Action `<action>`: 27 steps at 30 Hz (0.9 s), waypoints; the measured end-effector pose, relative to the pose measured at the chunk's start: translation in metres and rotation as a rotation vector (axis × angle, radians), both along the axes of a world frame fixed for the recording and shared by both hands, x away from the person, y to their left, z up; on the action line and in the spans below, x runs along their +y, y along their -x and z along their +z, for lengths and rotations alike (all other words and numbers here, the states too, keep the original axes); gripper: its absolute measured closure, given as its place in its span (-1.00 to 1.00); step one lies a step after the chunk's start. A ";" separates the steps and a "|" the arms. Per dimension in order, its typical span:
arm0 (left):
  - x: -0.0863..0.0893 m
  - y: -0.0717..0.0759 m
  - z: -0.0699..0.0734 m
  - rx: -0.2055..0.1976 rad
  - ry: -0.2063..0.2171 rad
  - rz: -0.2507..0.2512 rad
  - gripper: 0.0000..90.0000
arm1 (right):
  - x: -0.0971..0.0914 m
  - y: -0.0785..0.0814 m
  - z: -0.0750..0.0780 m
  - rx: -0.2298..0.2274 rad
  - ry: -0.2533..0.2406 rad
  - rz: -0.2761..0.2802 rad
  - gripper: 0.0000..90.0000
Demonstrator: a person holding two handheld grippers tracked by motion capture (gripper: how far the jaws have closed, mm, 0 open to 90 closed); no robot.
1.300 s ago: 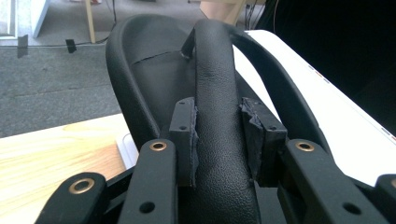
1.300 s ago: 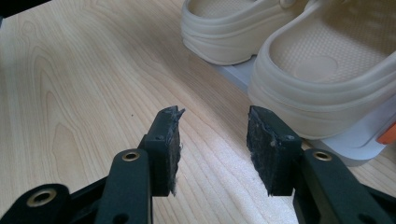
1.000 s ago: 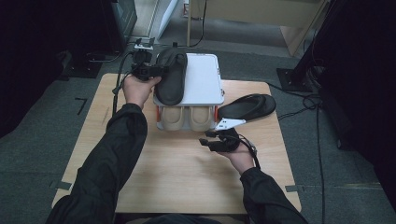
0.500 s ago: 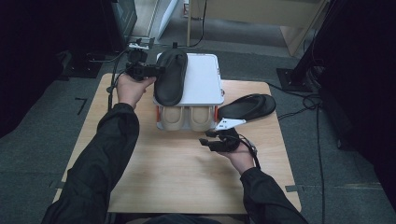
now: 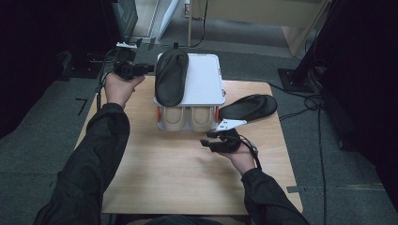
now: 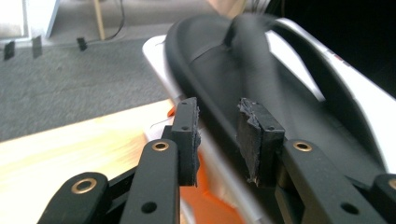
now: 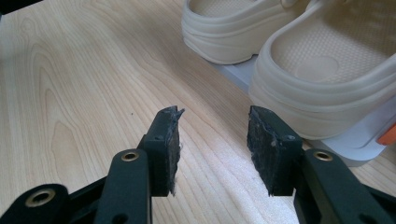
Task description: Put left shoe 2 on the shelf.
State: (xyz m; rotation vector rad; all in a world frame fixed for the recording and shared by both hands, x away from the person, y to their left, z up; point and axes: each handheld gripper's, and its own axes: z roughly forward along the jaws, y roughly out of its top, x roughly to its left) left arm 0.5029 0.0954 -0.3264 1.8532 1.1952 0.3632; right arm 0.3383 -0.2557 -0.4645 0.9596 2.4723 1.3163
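High view with both claw views. Your left claw (image 5: 149, 68) sits at the upper left of the frame, level with the heel-side rim of the black sandal (image 5: 171, 77), which lies sole-down along the left part of the white rack top (image 5: 206, 82), its near end overhanging the front edge. The claw's jaws have just been closing, yet they are released: in the left claw view the pads (image 6: 189, 135) stand apart and the sandal's rim lies just beyond them, not pinched. Your right claw (image 5: 210, 138) hovers low over the desk (image 5: 178, 178) at centre right, also released and empty, facing the beige clogs (image 5: 187, 118) on the rack's lower tier. A second black sandal (image 5: 248, 107) lies on the desk just right of the rack. The step in hand appears to be settling the first sandal on the rack. To do it well, if you re-grip it, bring the pads squarely over the thick rim rather than the strap, press only once the rim is fully between them, and slide the sandal back until no part overhangs. Keep the right claw clear of the clogs meanwhile.
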 end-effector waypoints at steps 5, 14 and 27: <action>0.000 -0.004 -0.015 0.035 0.001 0.005 0.52 | 0.000 0.000 0.000 -0.001 0.003 0.003 0.20; -0.013 -0.005 -0.020 0.039 0.007 -0.005 0.53 | 0.000 0.000 0.000 0.005 0.001 0.001 0.20; -0.013 -0.004 -0.019 0.037 0.006 -0.007 0.38 | -0.002 -0.001 0.000 0.012 -0.015 -0.005 0.20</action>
